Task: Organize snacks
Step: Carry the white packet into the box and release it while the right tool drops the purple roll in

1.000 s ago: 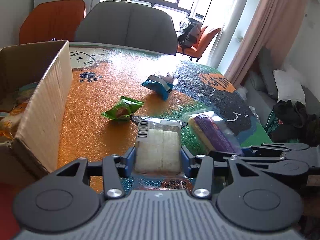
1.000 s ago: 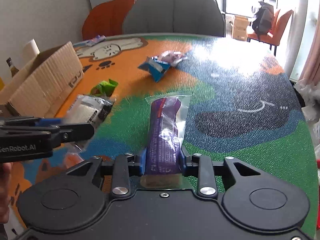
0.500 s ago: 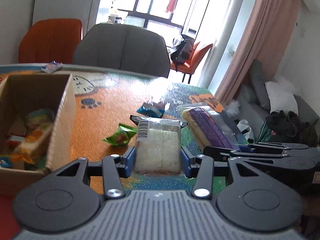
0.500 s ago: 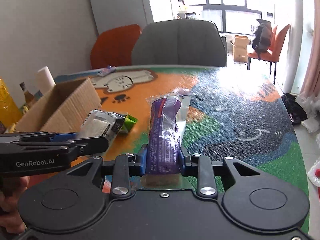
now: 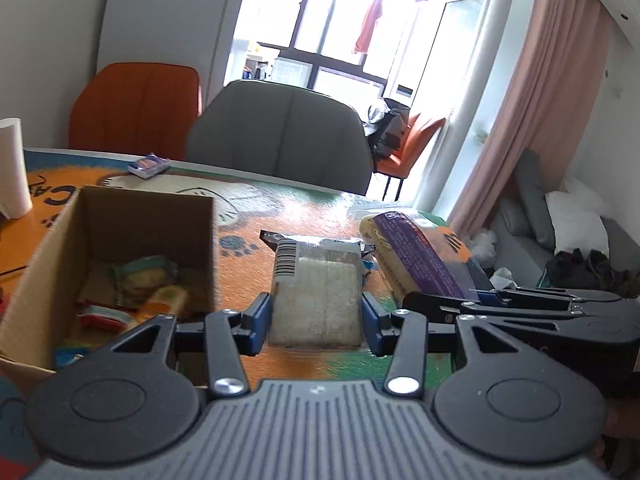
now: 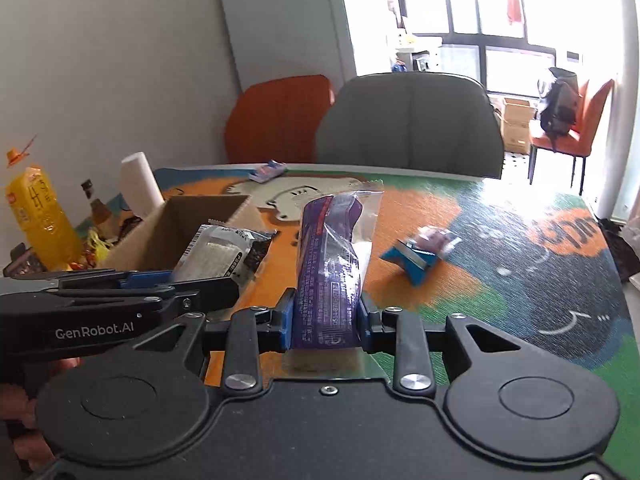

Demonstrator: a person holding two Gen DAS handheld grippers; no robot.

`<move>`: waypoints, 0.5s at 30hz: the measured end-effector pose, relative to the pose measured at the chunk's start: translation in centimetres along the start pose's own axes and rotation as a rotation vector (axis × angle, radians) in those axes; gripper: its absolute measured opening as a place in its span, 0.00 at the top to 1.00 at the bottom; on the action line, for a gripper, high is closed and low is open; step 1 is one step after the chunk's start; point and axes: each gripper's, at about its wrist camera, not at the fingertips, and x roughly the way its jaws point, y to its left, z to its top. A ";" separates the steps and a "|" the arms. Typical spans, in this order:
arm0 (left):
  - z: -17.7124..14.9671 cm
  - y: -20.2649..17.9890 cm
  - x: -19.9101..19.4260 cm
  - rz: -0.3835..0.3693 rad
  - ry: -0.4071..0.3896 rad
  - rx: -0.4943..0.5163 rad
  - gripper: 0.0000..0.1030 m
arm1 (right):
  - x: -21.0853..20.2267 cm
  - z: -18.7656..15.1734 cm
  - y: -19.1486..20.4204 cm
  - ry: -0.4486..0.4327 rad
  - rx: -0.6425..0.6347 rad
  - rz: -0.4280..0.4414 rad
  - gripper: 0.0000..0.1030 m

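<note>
Blue snack packet (image 6: 416, 258): right view only

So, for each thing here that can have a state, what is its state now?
left gripper: shut on white snack pack, lifted.
right gripper: shut on purple snack bar, lifted.
cardboard box: open, snacks inside.
blue snack packet: lying on table.

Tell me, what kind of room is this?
Probably a dining or living room at home. Padded chairs, like the grey chair, stand around a table with a cartoon animal cover, a sofa with cushions sits by the pink curtain, and laundry hangs at the window.
</note>
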 end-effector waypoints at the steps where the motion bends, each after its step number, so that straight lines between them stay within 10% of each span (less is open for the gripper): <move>1: 0.1 0.3 -0.2 0.004 -0.004 -0.001 0.55 | 0.1 0.2 0.4 -0.002 -0.003 0.005 0.72; 15: 1.0 5.7 -1.7 0.054 -0.028 -0.058 0.55 | 2.2 1.8 5.1 -0.001 -0.042 0.045 0.72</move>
